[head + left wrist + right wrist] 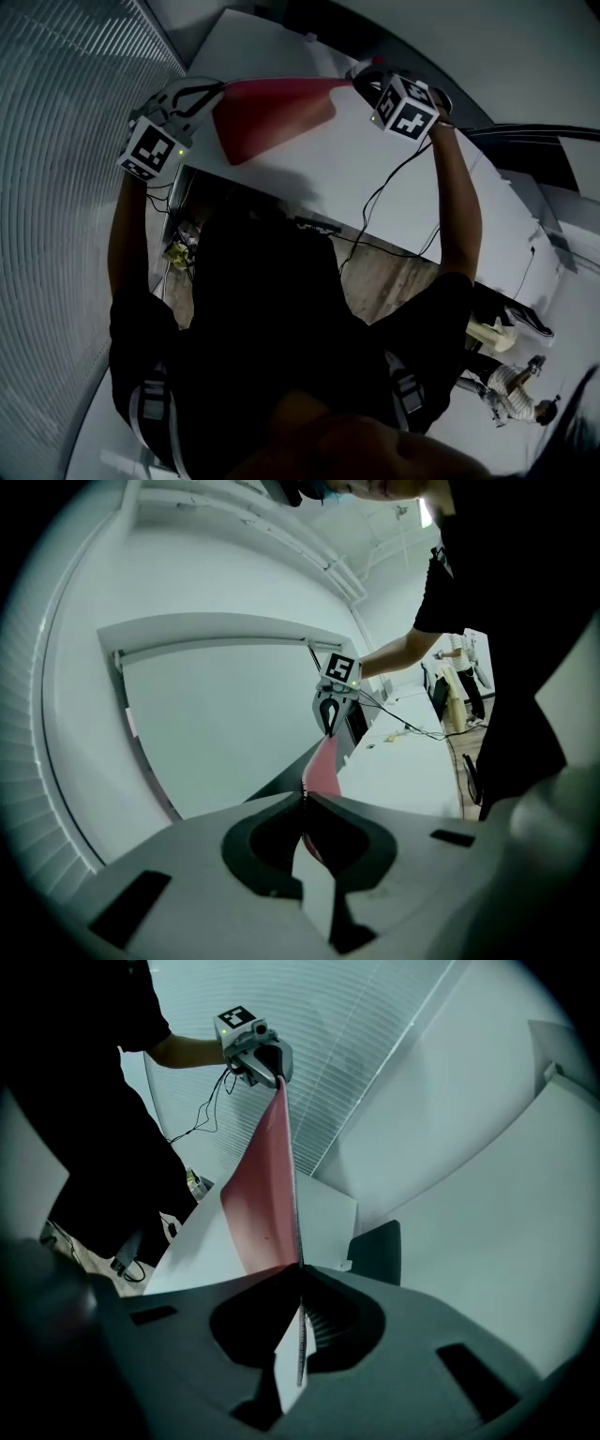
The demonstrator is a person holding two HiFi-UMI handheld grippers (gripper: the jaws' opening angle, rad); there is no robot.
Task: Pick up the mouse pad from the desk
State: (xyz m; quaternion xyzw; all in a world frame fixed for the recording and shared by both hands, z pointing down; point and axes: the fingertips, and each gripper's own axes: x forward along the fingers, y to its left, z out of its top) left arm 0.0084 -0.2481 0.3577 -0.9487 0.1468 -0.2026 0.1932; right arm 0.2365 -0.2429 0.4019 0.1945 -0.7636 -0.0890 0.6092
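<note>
Two grippers hold the red mouse pad (267, 117) up over the white desk (394, 187), with its top edge stretched between them. The left gripper (204, 94) has its jaws pinched tight on one end of that edge, and the right gripper (364, 80) grips the other end. The rest of the pad hangs down, casting a shadow on the desk.

L tongs (212, 92) & R tongs (356, 79) both clamped shut; arms (127, 234) outstretched.
</note>
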